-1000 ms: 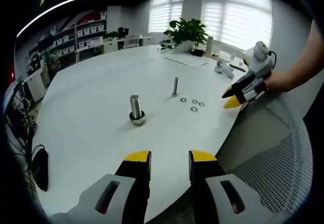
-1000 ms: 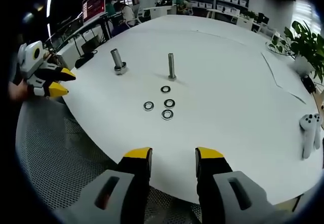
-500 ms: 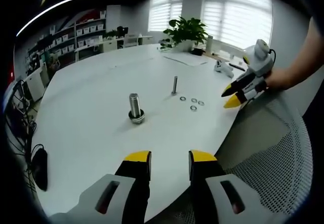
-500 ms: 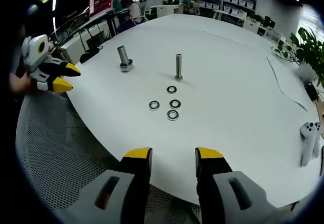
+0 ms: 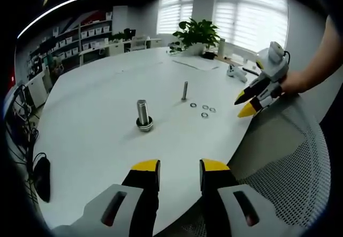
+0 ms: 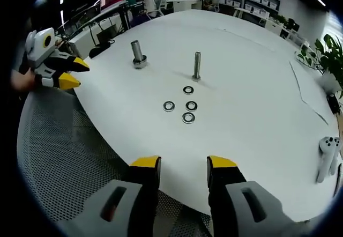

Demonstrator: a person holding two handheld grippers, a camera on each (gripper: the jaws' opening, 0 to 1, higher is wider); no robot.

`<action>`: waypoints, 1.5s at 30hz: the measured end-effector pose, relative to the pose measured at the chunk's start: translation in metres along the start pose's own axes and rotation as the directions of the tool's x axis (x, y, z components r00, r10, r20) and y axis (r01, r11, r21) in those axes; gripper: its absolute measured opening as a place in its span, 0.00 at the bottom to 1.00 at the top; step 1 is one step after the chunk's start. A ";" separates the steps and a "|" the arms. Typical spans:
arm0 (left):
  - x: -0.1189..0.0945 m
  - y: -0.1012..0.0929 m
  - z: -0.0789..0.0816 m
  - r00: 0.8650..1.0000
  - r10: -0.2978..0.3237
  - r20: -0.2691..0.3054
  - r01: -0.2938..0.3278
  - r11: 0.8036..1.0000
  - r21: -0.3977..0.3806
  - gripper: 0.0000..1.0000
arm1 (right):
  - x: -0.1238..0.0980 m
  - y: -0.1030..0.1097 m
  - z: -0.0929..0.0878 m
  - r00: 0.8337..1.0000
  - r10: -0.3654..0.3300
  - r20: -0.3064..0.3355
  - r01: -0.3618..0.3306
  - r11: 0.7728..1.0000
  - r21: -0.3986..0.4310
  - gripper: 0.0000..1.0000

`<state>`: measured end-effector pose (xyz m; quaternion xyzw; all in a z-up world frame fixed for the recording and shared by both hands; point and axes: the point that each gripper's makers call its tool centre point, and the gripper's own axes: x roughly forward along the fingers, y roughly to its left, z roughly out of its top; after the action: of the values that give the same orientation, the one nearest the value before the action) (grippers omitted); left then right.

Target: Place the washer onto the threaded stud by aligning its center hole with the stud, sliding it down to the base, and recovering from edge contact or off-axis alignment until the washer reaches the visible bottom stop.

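— Since a second ago the right gripper [image 6: 184, 168] is drifting in toward the table [image 6: 252, 87]: in its own view the four washers [image 6: 183, 104] and both studs are sitting nearer the middle than they were. In the left gripper view, though, the studs and washers are staying almost where they were.

— How are the jaws standing?

— Both pairs are spread apart, holding nothing. The left gripper [image 5: 180, 170] is hovering over the near table edge, and it is also appearing at the left of the right gripper view, jaws apart, held by a hand [image 6: 21, 80] above the mesh chair back [image 6: 64, 156].

— And the washers?

— They are lying flat on the white top in a loose cluster, just in front of the slim threaded stud [image 6: 196, 66], which is standing upright. None is sitting on it. A thicker stud [image 6: 138, 52] is standing well to the left, with a collar at its base.

— Anything else?

— A white controller [image 6: 325, 159] is resting near the right edge, and a potted plant [image 5: 198, 34] is standing at the far side.
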<state>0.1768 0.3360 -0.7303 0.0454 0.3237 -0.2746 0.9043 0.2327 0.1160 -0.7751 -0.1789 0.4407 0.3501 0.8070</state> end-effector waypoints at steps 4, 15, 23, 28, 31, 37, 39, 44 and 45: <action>0.000 0.000 0.000 1.000 0.000 0.001 0.000 1.000 -0.003 0.27 | 0.004 0.002 0.015 1.000 0.010 -0.003 -0.010 0.999 -0.051 0.37; 0.000 0.000 0.000 1.000 -0.002 -0.002 0.002 1.000 -0.003 0.27 | 0.018 -0.007 0.033 1.000 0.005 -0.019 -0.006 0.998 -0.067 0.37; 0.001 -0.001 -0.003 1.000 -0.005 -0.015 0.005 1.000 -0.001 0.27 | 0.028 -0.011 0.033 0.999 0.008 -0.051 -0.011 0.999 -0.047 0.37; 0.002 -0.001 -0.003 1.000 -0.008 -0.019 0.008 1.000 0.005 0.27 | 0.029 -0.014 0.032 0.998 0.015 -0.067 -0.015 1.000 -0.006 0.37; 0.001 0.000 -0.003 1.000 -0.002 -0.016 0.002 1.000 0.002 0.27 | 0.032 -0.013 0.030 0.996 0.023 -0.088 -0.024 1.000 -0.009 0.36; 0.002 0.000 -0.004 1.000 -0.002 -0.025 0.002 1.000 0.006 0.27 | 0.037 -0.013 0.030 0.993 0.033 -0.116 -0.038 0.998 -0.041 0.36; 0.002 -0.001 -0.005 1.000 -0.003 -0.027 0.003 1.000 0.009 0.27 | 0.039 -0.012 0.030 0.991 0.039 -0.129 -0.046 0.998 -0.048 0.34; 0.002 -0.001 -0.005 1.000 -0.006 -0.027 0.006 1.000 0.006 0.27 | 0.044 -0.012 0.032 0.987 0.042 -0.152 -0.053 0.996 -0.070 0.32; 0.002 -0.001 -0.005 1.000 -0.007 -0.028 0.007 1.000 0.007 0.27 | 0.045 -0.011 0.032 0.986 0.045 -0.163 -0.058 0.995 -0.077 0.31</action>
<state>0.1745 0.3356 -0.7355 0.0516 0.3356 -0.2783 0.8985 0.2761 0.1455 -0.7960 -0.2280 0.4942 0.3731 0.7514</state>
